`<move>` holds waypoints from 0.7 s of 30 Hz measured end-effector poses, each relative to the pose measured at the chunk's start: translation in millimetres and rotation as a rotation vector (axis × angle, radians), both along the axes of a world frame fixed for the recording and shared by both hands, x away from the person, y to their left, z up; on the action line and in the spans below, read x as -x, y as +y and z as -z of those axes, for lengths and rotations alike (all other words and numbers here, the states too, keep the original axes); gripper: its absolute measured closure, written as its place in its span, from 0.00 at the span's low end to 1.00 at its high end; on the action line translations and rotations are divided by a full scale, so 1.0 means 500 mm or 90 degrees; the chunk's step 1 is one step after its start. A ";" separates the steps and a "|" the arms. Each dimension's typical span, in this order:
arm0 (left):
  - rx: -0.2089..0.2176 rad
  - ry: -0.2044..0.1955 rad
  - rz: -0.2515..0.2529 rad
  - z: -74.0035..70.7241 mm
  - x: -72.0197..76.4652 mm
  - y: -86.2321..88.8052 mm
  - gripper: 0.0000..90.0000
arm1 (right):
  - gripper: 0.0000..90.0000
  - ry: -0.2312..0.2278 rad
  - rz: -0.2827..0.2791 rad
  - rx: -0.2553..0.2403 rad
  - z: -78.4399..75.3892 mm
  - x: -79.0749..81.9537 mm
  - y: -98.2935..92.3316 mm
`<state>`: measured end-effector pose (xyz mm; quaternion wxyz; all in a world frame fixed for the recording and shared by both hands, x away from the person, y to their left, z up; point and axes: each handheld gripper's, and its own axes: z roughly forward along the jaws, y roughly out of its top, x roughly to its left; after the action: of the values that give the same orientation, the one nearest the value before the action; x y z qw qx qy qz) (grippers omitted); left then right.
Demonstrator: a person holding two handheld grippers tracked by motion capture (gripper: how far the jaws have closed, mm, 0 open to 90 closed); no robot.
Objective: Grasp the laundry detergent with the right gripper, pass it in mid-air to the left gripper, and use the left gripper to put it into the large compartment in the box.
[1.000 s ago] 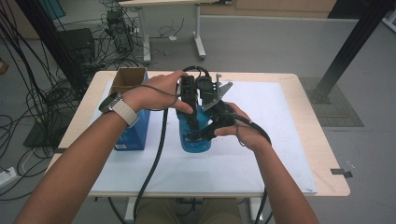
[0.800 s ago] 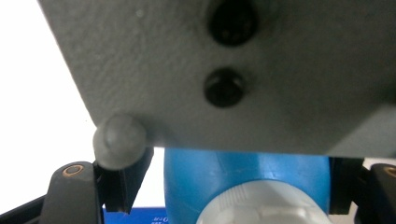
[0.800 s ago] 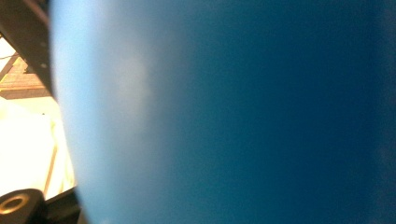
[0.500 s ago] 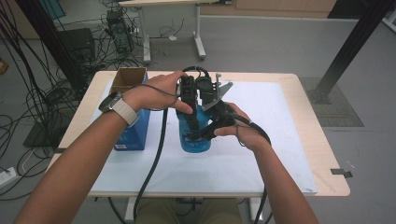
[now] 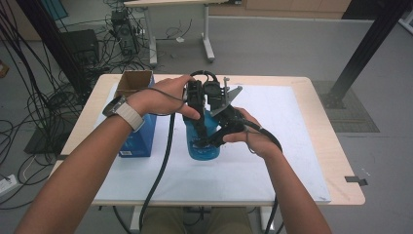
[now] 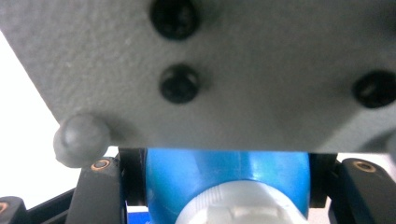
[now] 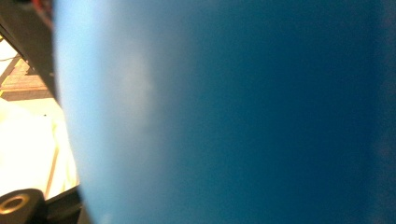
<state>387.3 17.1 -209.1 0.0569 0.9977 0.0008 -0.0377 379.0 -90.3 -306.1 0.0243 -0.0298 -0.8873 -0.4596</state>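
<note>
- Left gripper: jaws had just been closing and were clamped on the top of the blue bottle. In the left gripper view we saw the blue shoulder and a pale cap between the two black jaws.
- Right gripper: jaws were clamped on the body of the same bottle from its right side; in the right gripper view the blue wall sat hard against the lens.
- The bottle stood upright on the white sheet near the middle of the table.
- A grey three-cornered plate blocked the upper part of the left gripper view.
- Left hand came over the top, gripper pointing down; a watch sat on that wrist.
- Right hand came in low from the right, gripper roughly level.
- A blue carton with an open brown top stood just left of the bottle, behind the left forearm. Its label print was too small for us to read.
</note>
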 end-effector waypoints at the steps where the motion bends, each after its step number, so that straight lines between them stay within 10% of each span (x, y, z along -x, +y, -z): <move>1: -0.001 0.000 0.000 0.000 0.000 0.001 0.42 | 0.49 -0.001 -0.001 0.000 0.000 0.000 0.000; 21: -0.001 -0.010 -0.003 -0.003 0.006 0.002 0.42 | 0.49 -0.009 0.001 0.002 -0.003 0.003 0.002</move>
<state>384.5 18.0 -207.6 0.0559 0.9980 0.0026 -0.0297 377.4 -89.4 -304.8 0.0177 -0.0270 -0.8880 -0.4587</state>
